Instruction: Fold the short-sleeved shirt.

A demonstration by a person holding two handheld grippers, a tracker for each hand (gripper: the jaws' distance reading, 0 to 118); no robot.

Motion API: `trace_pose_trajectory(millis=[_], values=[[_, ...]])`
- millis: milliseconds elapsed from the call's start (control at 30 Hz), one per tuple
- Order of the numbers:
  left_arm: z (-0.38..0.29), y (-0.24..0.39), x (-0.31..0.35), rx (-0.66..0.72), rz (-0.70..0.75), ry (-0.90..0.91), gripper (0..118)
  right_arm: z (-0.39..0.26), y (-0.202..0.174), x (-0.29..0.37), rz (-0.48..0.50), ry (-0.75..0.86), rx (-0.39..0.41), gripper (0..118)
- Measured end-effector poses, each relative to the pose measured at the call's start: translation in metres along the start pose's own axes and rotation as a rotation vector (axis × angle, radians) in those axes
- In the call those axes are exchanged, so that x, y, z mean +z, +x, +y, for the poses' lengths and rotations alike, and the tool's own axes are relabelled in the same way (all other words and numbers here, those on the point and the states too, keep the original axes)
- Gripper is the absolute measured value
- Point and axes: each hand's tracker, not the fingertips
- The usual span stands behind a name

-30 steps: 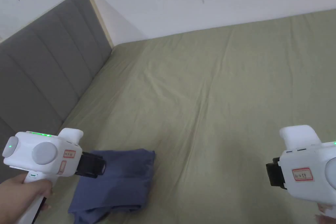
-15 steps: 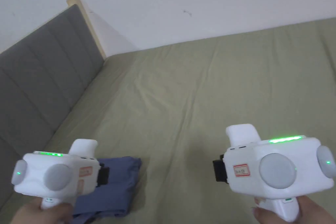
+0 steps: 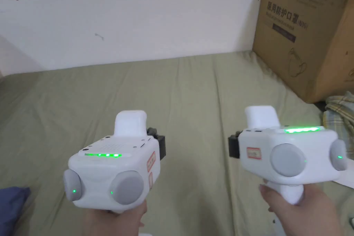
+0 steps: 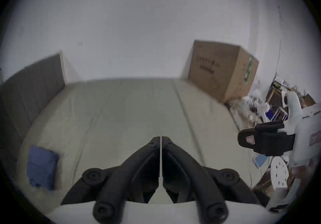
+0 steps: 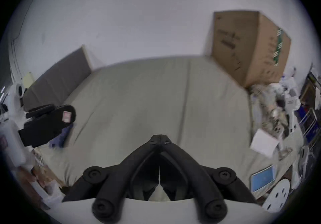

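Both grippers are held above the bed sheet (image 3: 193, 84), one in each hand. Left gripper (image 4: 160, 138): jaws drawn together with a hairline slit between them, nothing clamped. Right gripper (image 5: 159, 136): jaws together at the tips, also empty. Count: two grippers, one folded blue shirt (image 4: 41, 167), one cardboard box (image 3: 304, 29), one grey headboard (image 4: 33, 87).

Shirt lies flat on the sheet at the left side, near the headboard, well apart from both grippers. Head view catches just its corner at the lower left edge. Left gripper view shows the whole folded rectangle. In the right gripper view the left gripper's black jaws cover most of it.

Both gripper views take in the headboard and clutter beyond the box at the right.
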Motion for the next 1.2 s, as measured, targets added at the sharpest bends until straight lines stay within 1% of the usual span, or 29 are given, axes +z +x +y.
trace_pose_trajectory(millis=[67, 100, 167, 200, 233, 267, 300, 333, 367, 400, 433, 467, 500, 533, 567, 633, 667, 733, 867, 967, 1067, 1200], values=[[0.01, 0.01, 0.015, -0.04, 0.041, 0.134, 0, 0.007, 0.008, 0.019, -0.009, 0.106, -0.008, 1], [0.016, 0.018, 0.025, -0.059, 0.089, 0.206, 0, 0.012, 0.009, 0.03, -0.014, 0.164, 0.0, 1], [0.024, 0.023, 0.042, -0.054, 0.126, 0.27, 0, 0.017, 0.007, 0.045, 0.001, 0.268, 0.016, 1], [0.03, 0.025, 0.048, -0.058, 0.161, 0.311, 0, 0.019, 0.005, 0.053, 0.029, 0.327, 0.017, 1], [0.032, 0.027, 0.054, -0.069, 0.187, 0.334, 5, 0.021, 0.003, 0.057, 0.04, 0.365, 0.016, 1], [0.034, 0.03, 0.061, -0.096, 0.23, 0.361, 10, 0.022, 0.001, 0.064, 0.05, 0.413, 0.013, 1], [0.036, 0.031, 0.065, -0.129, 0.257, 0.384, 22, 0.023, -0.002, 0.07, 0.042, 0.454, 0.019, 3], [0.037, 0.031, 0.068, -0.142, 0.251, 0.396, 53, 0.024, -0.006, 0.075, 0.026, 0.49, 0.034, 11], [0.039, 0.03, 0.073, -0.14, 0.234, 0.398, 53, 0.025, -0.011, 0.078, 0.019, 0.522, 0.053, 11], [0.04, 0.029, 0.077, -0.137, 0.224, 0.394, 63, 0.026, -0.015, 0.082, 0.003, 0.547, 0.078, 16], [0.043, 0.027, 0.079, -0.123, 0.219, 0.39, 91, 0.026, -0.019, 0.085, -0.017, 0.57, 0.093, 33], [0.043, 0.025, 0.082, -0.109, 0.223, 0.394, 107, 0.027, -0.022, 0.085, -0.033, 0.576, 0.1, 56], [0.041, 0.023, 0.087, -0.092, 0.226, 0.413, 110, 0.029, -0.025, 0.084, -0.043, 0.567, 0.103, 83], [0.041, 0.023, 0.09, -0.09, 0.233, 0.419, 110, 0.028, -0.027, 0.084, -0.046, 0.565, 0.099, 110], [0.041, 0.023, 0.092, -0.088, 0.267, 0.417, 110, 0.027, -0.027, 0.085, -0.041, 0.569, 0.093, 118], [0.041, 0.022, 0.092, -0.105, 0.321, 0.411, 112, 0.024, -0.025, 0.085, -0.022, 0.584, 0.057, 118], [0.042, 0.02, 0.093, -0.107, 0.319, 0.407, 114, 0.024, -0.024, 0.084, -0.011, 0.571, 0.037, 118], [0.042, 0.014, 0.094, -0.087, 0.301, 0.398, 115, 0.024, -0.023, 0.084, -0.013, 0.565, 0.021, 118], [0.039, 0.002, 0.096, -0.053, 0.284, 0.394, 115, 0.023, -0.023, 0.079, -0.039, 0.548, 0.021, 118], [0.039, -0.002, 0.093, -0.08, 0.308, 0.375, 115, 0.022, -0.022, 0.08, -0.044, 0.543, 0.032, 118], [0.037, -0.006, 0.092, -0.099, 0.296, 0.372, 115, 0.022, -0.021, 0.082, -0.048, 0.549, 0.038, 118], [0.038, -0.008, 0.093, -0.085, 0.282, 0.373, 115, 0.022, -0.021, 0.082, -0.053, 0.548, 0.045, 118]])
